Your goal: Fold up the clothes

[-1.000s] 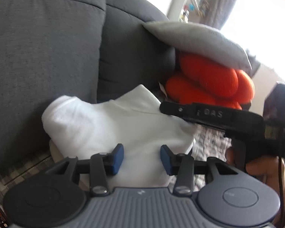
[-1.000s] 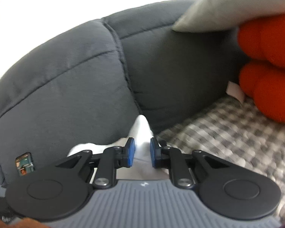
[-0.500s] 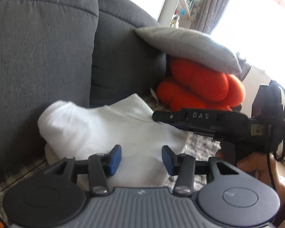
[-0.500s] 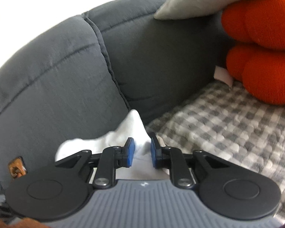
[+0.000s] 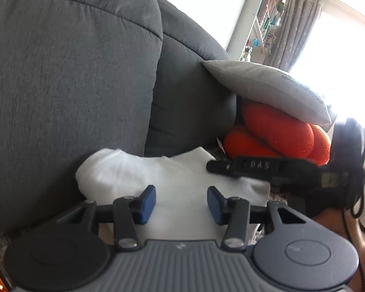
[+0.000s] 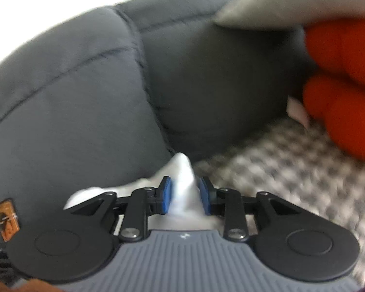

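**White garment on the sofa seat, one corner between the right jaws**

A dark grey sofa [image 5: 73, 77] fills the background of both views, its back cushions rising directly behind the white garment [image 5: 172, 182]. The garment lies on the seat, bunched against the backrest at its left end and flatter toward the front. To its right, a pile of orange knot cushions [image 5: 277, 133] sits in the sofa corner with a pale grey pillow [image 5: 267, 87] leaning on top of them. A grey-and-white checked throw [image 6: 292, 163] covers the seat between the garment and the orange cushions. A small orange card [image 6: 6, 219] shows at the left edge of the right wrist view, against the sofa.

The left gripper [image 5: 181, 202] hovers over the near part of the garment with its blue pads well apart and nothing between them. The right gripper [image 6: 184, 196] has a peak of white cloth standing up between its pads, which sit close on either side of it; the view is blurred, but the cloth appears pinched. In the left wrist view, the right gripper's black finger lies across the garment's far right edge, partly screening the orange cushions.

Compared with half a second ago, the right gripper's pads stand slightly wider around a thicker wedge of cloth, and the right wrist view has become blurred. The left gripper's opening is unchanged.
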